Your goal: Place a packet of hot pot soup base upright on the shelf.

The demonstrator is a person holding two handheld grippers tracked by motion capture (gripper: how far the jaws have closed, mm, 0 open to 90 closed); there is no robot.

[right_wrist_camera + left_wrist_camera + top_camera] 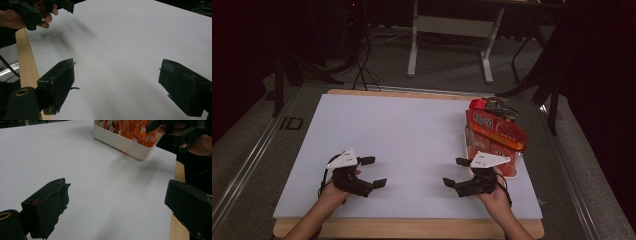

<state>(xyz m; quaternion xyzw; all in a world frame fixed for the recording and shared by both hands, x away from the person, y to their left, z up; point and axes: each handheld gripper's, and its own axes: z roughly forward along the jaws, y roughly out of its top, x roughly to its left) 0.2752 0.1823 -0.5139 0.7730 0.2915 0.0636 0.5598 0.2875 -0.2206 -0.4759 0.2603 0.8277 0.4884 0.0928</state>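
My left gripper (374,171) rests low over the white tabletop near its front left, jaws wide apart and nothing between them (117,205). My right gripper (455,172) sits mirrored at the front right, also open and empty (117,85). The two point toward each other across a bare stretch of table. A white tray (466,142) of orange snack packs (495,131) stands just behind the right gripper, by the right edge; its white wall (120,142) appears in the left gripper view.
The white sheet (412,140) lies on a wooden board whose edge (412,227) runs along the front. Beyond the table, desk legs (413,45) and cables (362,65) stand on the grey floor.
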